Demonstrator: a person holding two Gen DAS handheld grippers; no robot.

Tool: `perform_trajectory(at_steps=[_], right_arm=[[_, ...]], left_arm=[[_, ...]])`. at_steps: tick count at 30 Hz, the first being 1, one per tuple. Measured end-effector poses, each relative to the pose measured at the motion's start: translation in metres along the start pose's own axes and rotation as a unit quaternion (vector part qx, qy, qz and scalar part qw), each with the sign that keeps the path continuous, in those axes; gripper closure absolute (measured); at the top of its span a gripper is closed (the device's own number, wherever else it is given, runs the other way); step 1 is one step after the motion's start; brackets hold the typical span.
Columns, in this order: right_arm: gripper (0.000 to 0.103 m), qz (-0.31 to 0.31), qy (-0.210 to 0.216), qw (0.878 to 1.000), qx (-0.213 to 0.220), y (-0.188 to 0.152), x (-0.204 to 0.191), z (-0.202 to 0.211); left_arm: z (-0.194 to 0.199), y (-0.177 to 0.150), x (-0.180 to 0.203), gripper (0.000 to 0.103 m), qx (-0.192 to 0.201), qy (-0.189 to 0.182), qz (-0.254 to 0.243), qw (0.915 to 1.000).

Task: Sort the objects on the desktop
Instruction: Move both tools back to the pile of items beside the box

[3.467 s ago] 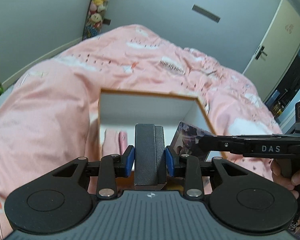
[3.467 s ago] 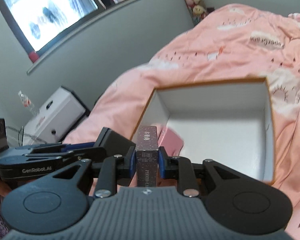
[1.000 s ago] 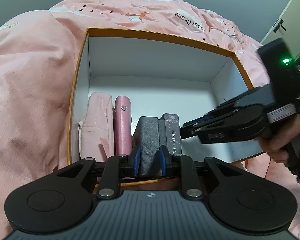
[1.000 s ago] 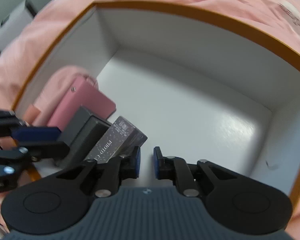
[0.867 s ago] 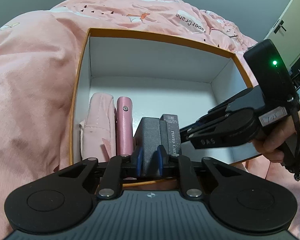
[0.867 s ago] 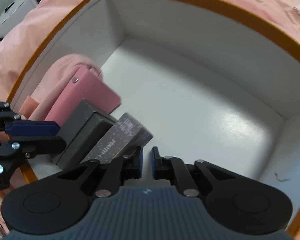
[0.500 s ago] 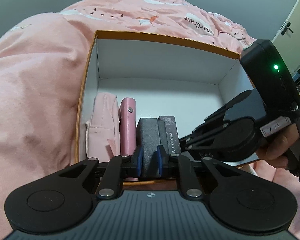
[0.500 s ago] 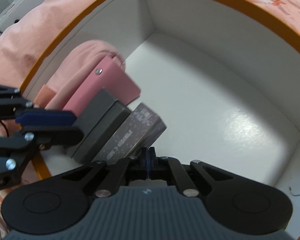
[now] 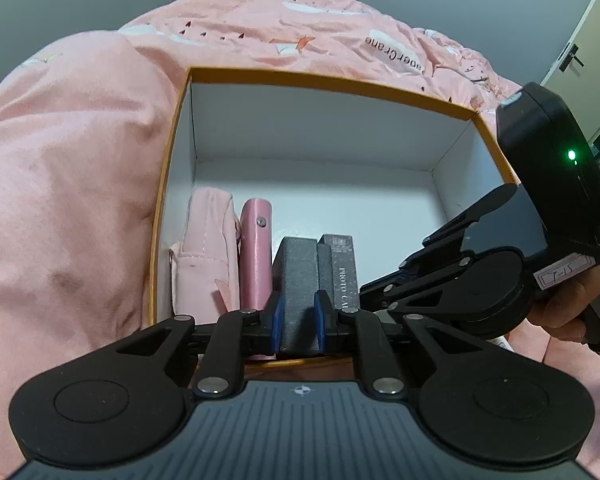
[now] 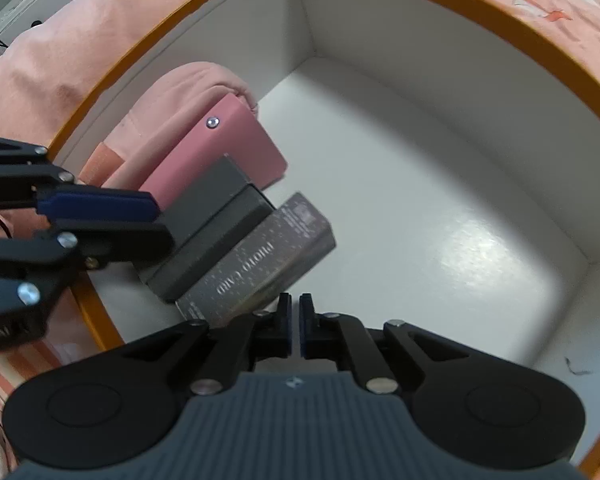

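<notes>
While the left tongs (image 9: 297, 322) grip the grey case (image 9: 298, 280) upright at the box's (image 9: 332, 82) 7 o'clock corner, the empty right tongs (image 10: 295, 326) sit closed, so release seems next.

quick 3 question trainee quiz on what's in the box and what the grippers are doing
1. True or false: the left gripper is shut on the dark grey textured box.
2. Which item stands nearest the wall of the white orange-rimmed cardboard box? A) speckled photo card box B) pale pink fabric pouch C) pink snap-button case
3. Fill in: the right gripper is shut and holds ____.

Key: 1 true; 2 B; 3 nothing
</notes>
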State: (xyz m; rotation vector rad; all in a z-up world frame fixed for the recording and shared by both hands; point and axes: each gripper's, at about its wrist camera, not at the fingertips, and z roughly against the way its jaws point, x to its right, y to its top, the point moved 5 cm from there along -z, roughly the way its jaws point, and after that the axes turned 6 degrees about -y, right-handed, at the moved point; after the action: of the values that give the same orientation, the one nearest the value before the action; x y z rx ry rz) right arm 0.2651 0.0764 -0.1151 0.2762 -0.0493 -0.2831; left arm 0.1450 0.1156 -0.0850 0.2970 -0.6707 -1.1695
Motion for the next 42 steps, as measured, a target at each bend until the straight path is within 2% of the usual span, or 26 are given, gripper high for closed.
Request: perform_trajectory(at_steps=[4, 8, 11, 12, 16, 17, 19, 20, 21, 23, 26, 29, 32, 35, 37, 38, 42], right_arm=[[0.098, -0.014, -0.014, 1.000, 0.023, -0.004, 0.011, 0.017], [0.097, -0.048, -0.020, 0.996, 0.077, -0.013, 0.021, 0.050], [0.091, -0.085, -0.016, 0.989, 0.123, -0.031, 0.030, 0.080], [0.090, -0.096, -0.011, 0.986, 0.138, -0.059, 0.027, 0.088], [0.081, -0.143, 0.008, 0.973, 0.181, -0.080, -0.015, 0.115], [0.077, -0.147, 0.014, 0.972, 0.183, -0.088, -0.017, 0.119], [0.068, -0.152, 0.022, 0.971, 0.182, -0.100, -0.028, 0.115], [0.064, -0.154, 0.026, 0.972, 0.177, -0.107, -0.032, 0.113], [0.063, -0.154, 0.031, 0.973, 0.170, -0.115, -0.045, 0.110], [0.059, -0.152, 0.037, 0.976, 0.150, -0.125, -0.057, 0.098], [0.052, -0.136, 0.035, 0.982, 0.128, -0.147, -0.076, 0.091], [0.039, -0.121, 0.039, 0.987, 0.103, -0.160, -0.093, 0.077], [0.035, -0.090, 0.019, 0.993, 0.079, -0.170, -0.108, 0.065], [0.036, -0.086, 0.010, 0.994, 0.069, -0.175, -0.111, 0.056], [0.044, -0.096, 0.021, 0.993, 0.070, -0.176, -0.109, 0.054], [0.052, -0.103, 0.022, 0.992, 0.071, -0.177, -0.108, 0.053], [0.059, -0.114, 0.020, 0.990, 0.075, -0.177, -0.104, 0.058]], left_arm=[[0.013, 0.004, 0.002, 0.085, 0.011, -0.002, -0.002, 0.9999], [0.034, 0.004, 0.014, 0.085, 0.020, -0.022, -0.014, 0.9995], [0.046, -0.003, 0.023, 0.084, 0.013, -0.043, -0.022, 0.9987], [0.049, -0.006, 0.026, 0.083, 0.008, -0.050, -0.024, 0.9984], [0.055, -0.023, 0.037, 0.076, -0.020, -0.068, -0.036, 0.9968], [0.055, -0.028, 0.039, 0.072, -0.029, -0.070, -0.042, 0.9963], [0.057, -0.038, 0.044, 0.062, -0.041, -0.069, -0.057, 0.9951], [0.058, -0.043, 0.046, 0.051, -0.047, -0.067, -0.065, 0.9945], [0.058, -0.046, 0.047, 0.049, -0.052, -0.063, -0.074, 0.9939], [0.061, -0.051, 0.045, 0.048, -0.058, -0.033, -0.077, 0.9947], [0.070, -0.052, 0.033, 0.044, -0.052, 0.006, -0.055, 0.9971], [0.078, -0.057, 0.023, 0.036, -0.063, 0.004, -0.025, 0.9977], [0.072, -0.067, 0.015, 0.036, -0.104, -0.011, -0.002, 0.9946], [0.061, -0.075, 0.010, 0.036, -0.117, -0.015, 0.019, 0.9928], [0.056, -0.078, 0.009, 0.037, -0.115, -0.027, 0.037, 0.9923], [0.055, -0.080, 0.008, 0.041, -0.112, -0.031, 0.045, 0.9922], [0.058, -0.077, 0.007, 0.049, -0.096, -0.031, 0.055, 0.9934]])
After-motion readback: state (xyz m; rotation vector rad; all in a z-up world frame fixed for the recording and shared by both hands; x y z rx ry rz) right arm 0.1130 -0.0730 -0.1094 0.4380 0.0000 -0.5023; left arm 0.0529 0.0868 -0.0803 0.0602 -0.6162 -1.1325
